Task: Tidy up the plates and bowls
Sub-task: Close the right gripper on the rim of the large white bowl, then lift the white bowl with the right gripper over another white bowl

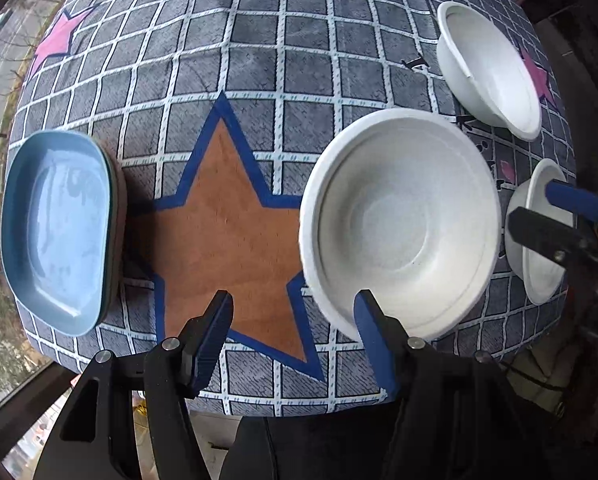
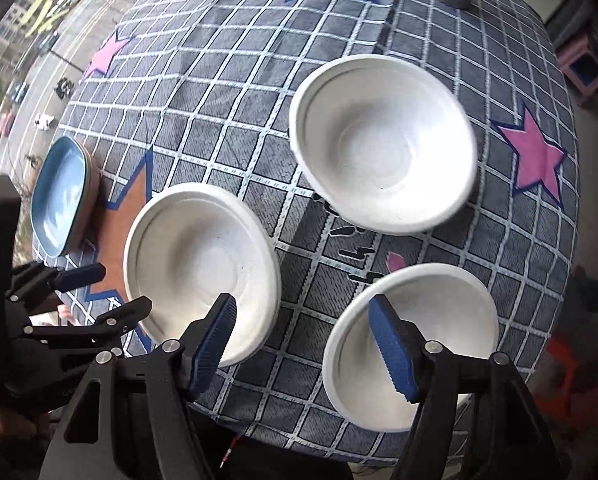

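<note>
Three white bowls stand on the checked tablecloth (image 1: 259, 60), and a stack of blue plates (image 1: 57, 232) lies at its left edge. The left gripper (image 1: 295, 336) hangs above the cloth with its jaws spread. The near rim of the middle bowl (image 1: 399, 220) lies under its right finger, and its left finger is over the orange star (image 1: 223, 224). The right gripper (image 2: 305, 344) also has its jaws spread, pinching nothing. The nearest bowl (image 2: 439, 320) lies under its right finger, with the bowl's left rim between the fingers. The far bowl (image 2: 383, 164) stands apart from both.
</note>
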A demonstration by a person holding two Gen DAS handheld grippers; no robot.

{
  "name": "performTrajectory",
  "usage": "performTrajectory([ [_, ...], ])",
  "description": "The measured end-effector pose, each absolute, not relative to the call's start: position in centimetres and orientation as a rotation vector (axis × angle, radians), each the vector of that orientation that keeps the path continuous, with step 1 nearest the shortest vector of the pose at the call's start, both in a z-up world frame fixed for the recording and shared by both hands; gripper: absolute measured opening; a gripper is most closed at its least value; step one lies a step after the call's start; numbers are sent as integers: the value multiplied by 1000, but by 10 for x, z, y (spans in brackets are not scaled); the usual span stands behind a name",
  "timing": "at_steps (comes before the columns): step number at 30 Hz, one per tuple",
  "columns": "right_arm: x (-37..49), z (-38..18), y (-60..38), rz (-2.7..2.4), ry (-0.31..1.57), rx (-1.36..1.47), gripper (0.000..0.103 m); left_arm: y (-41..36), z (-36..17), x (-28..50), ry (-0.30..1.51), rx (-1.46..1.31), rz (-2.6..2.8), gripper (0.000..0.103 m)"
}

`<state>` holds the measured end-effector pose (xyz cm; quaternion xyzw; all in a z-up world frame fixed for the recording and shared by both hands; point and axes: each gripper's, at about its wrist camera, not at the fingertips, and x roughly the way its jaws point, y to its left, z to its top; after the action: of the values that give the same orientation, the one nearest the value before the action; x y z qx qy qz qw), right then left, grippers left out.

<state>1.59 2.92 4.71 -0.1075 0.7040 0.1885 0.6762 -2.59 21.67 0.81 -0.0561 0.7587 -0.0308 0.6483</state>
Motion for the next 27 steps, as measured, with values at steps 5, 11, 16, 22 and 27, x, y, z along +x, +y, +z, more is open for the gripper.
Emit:
performTrajectory([
  [5,19,40,43,452,1579,-297,64,219,10,-12,1717,-149,-99,67],
  [11,25,23,48,453,1630,-332,63,219,-4,-9,1760,-164,-154,63],
  [16,24,6,61,474,1670,-378,53,214,-22,-21,1807,-164,-201,35],
  [22,17,2,70,490,1675,-409,22,200,-17,-23,1753,-101,-277,23],
  [27,16,7,69,467,1673,-351,18,193,-5,-20,1640,-113,-209,23],
])
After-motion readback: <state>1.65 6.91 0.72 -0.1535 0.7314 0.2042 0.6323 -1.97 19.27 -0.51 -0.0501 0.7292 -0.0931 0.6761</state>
